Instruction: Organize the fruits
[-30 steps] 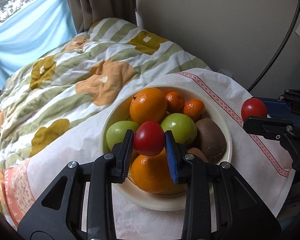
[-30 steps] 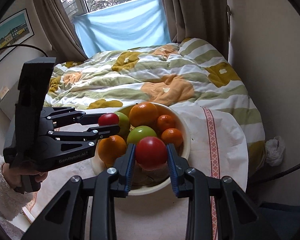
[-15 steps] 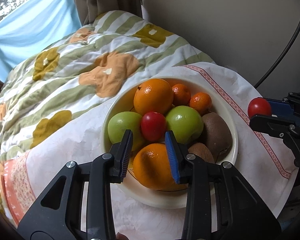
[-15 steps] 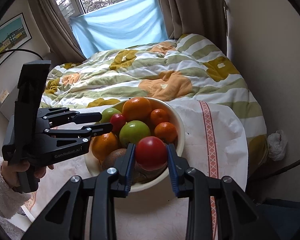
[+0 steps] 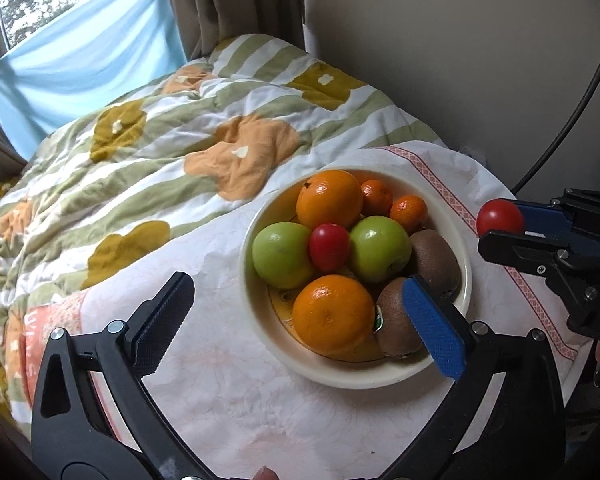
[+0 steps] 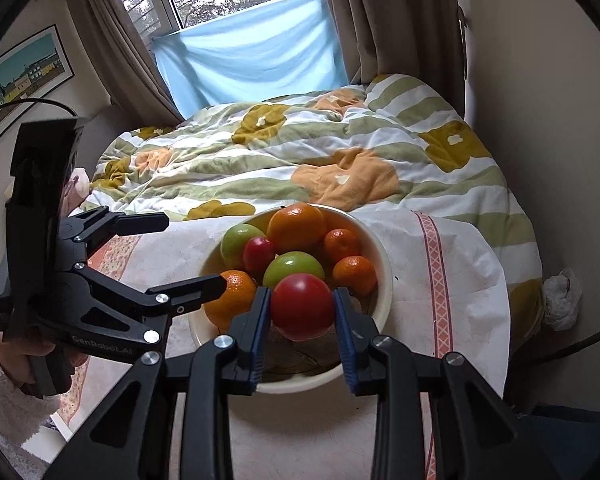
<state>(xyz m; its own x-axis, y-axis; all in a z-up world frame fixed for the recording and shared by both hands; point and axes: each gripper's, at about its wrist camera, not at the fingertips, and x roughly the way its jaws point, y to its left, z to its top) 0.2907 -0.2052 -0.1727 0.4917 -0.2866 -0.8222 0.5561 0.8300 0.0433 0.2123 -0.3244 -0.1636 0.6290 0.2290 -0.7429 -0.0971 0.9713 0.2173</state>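
A cream bowl (image 5: pixel 466 280) on a cloth-covered table holds two oranges, two green apples, two mandarins, two kiwis and a small red tomato (image 5: pixel 329 246) resting on top between the apples. My left gripper (image 5: pixel 300 318) is wide open and empty, drawn back at the bowl's near rim. It also shows in the right wrist view (image 6: pixel 192 254). My right gripper (image 6: pixel 302 312) is shut on a second red tomato (image 6: pixel 302 306), held above the bowl's near edge. That tomato shows in the left wrist view (image 5: pixel 499 217) to the right of the bowl.
The table cloth (image 5: pixel 236 392) is white with a pink patterned stripe (image 6: pixel 434 264). A bed with a striped floral duvet (image 6: pixel 300 152) lies right behind the table. The wall and a black cable (image 5: pixel 572 112) are on the right.
My left gripper let go of its red tomato onto the fruit pile, opened wide and pulled back. My right gripper kept hold of its tomato and shifted slightly.
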